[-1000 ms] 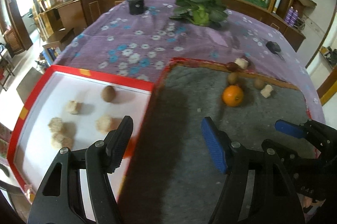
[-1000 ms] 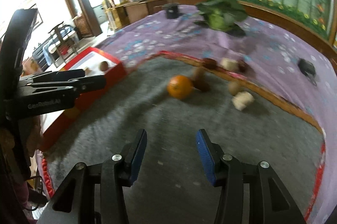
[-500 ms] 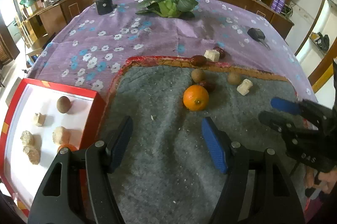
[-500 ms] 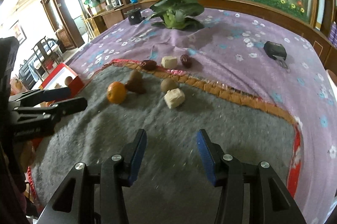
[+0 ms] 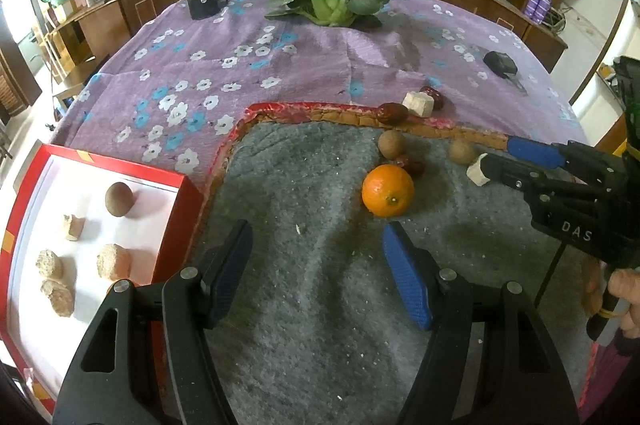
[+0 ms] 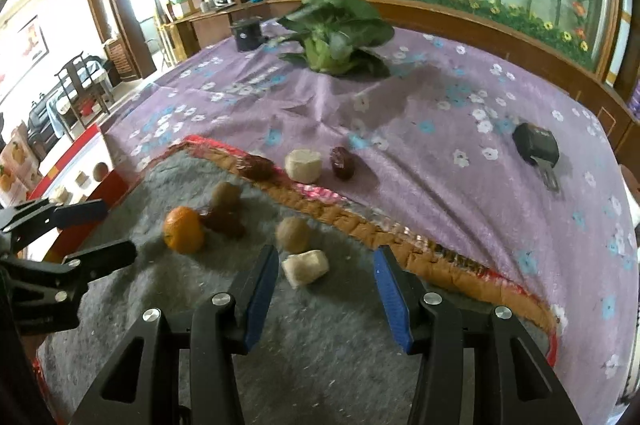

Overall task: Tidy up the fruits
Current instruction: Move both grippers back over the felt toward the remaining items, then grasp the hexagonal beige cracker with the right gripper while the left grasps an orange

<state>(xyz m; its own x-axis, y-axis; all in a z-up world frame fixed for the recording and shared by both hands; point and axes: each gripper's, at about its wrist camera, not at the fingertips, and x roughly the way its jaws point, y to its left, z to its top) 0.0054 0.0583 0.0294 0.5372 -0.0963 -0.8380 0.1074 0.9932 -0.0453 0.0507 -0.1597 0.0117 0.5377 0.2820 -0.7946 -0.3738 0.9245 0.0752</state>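
R gripper (image 6: 326, 291) open, empty, pale cut fruit chunk (image 6: 306, 267) on grey felt mat just ahead, nearer its L finger: shift left to centre before closing; L gripper (image 5: 316, 275) open, empty, round orange (image 5: 387, 190) ahead-right.

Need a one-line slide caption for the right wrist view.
Open right gripper closes in on a pale chunk lying on the grey mat, orange to its left.
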